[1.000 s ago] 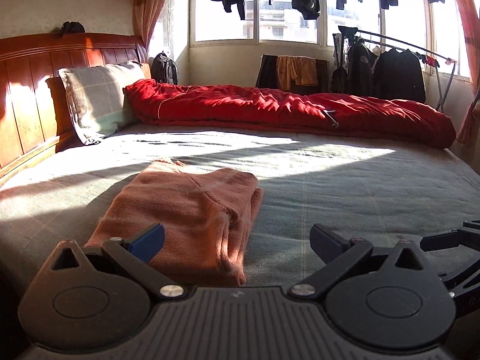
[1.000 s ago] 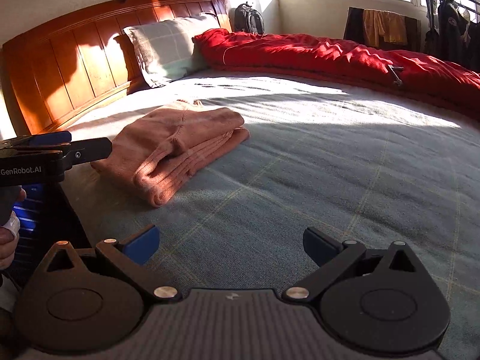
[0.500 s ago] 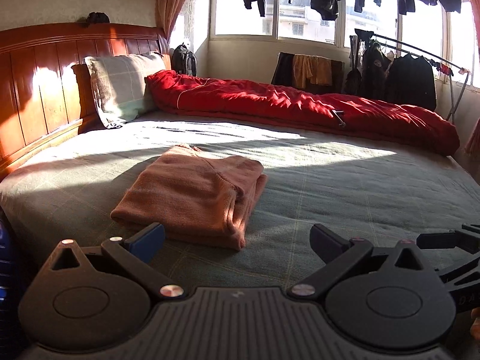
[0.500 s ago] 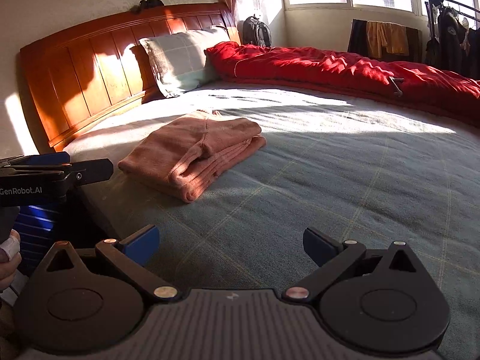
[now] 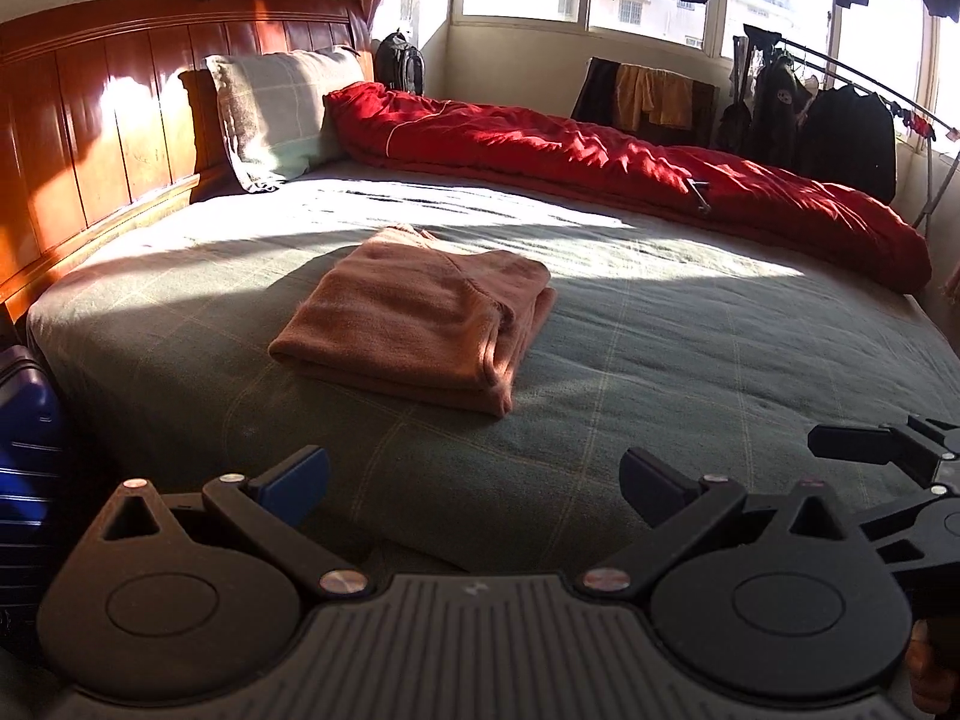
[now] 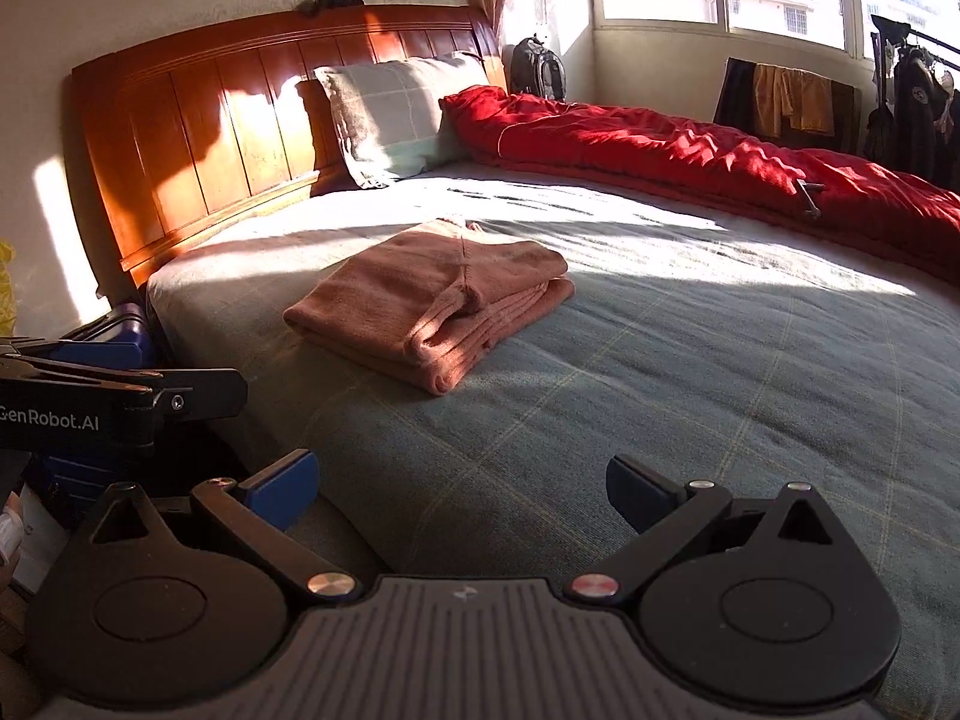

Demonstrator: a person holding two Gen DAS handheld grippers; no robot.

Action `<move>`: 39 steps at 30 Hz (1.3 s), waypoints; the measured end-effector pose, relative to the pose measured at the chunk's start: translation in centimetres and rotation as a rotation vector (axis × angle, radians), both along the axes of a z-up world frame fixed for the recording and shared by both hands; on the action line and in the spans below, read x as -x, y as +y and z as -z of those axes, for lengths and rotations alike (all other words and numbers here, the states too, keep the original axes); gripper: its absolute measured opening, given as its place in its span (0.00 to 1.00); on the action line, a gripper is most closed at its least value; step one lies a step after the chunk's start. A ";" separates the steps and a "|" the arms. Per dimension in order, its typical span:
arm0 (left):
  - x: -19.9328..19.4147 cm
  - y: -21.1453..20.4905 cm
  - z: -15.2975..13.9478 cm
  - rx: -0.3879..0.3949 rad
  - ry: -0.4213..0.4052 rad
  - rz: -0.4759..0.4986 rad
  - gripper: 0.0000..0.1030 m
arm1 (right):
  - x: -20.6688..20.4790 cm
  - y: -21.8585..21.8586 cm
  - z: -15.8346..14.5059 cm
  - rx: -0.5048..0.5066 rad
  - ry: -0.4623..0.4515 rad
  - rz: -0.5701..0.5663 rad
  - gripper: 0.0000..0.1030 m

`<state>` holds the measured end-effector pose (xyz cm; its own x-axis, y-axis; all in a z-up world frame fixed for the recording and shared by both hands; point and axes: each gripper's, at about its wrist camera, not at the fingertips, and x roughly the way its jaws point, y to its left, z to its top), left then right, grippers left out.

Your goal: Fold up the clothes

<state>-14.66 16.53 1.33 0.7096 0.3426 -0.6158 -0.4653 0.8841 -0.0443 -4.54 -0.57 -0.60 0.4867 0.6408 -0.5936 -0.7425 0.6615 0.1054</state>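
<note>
A folded salmon-orange garment (image 5: pixel 420 318) (image 6: pixel 432 303) lies flat on the grey-green bedspread (image 5: pixel 690 360) (image 6: pixel 690 372), toward the headboard side. My left gripper (image 5: pixel 474 474) is open with nothing between its fingers, held back past the bed's near edge, well short of the garment. My right gripper (image 6: pixel 462 483) is open too and empty, over the near edge of the bed. In the right wrist view the left gripper's side (image 6: pixel 120 402) shows at the left. The right gripper's tip (image 5: pixel 888 450) shows at the right of the left wrist view.
A red duvet (image 5: pixel 630 162) (image 6: pixel 720 150) lies rolled along the far side of the bed. A pillow (image 5: pixel 276 114) leans on the wooden headboard (image 5: pixel 90 120). A blue suitcase (image 5: pixel 24 456) stands beside the bed. Clothes hang on a rack (image 5: pixel 840 120) by the window.
Both grippers have pulled back from the bed, so the folded garment looks smaller and farther away. The bed's near edge and the blue suitcase have come into view.
</note>
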 end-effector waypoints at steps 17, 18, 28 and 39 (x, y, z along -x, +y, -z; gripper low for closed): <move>0.5 1.5 2.3 0.038 0.121 -0.109 0.99 | 0.5 4.6 2.3 0.157 0.070 -0.009 1.00; 0.5 1.6 2.3 0.037 0.121 -0.115 0.99 | 0.5 4.8 2.2 0.164 0.065 -0.011 1.00; -0.2 3.1 2.0 0.017 0.140 -0.135 0.99 | -0.1 7.4 1.8 0.208 0.016 -0.055 1.00; -1.2 4.0 2.2 0.023 0.156 -0.139 0.99 | -1.5 8.5 2.3 0.224 0.049 -0.058 1.00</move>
<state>-13.47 20.51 -0.89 0.5519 0.4154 -0.7231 -0.5857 0.8103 0.0185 -3.08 7.89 -2.88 0.4205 0.5162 -0.7461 -0.7774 0.6290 -0.0029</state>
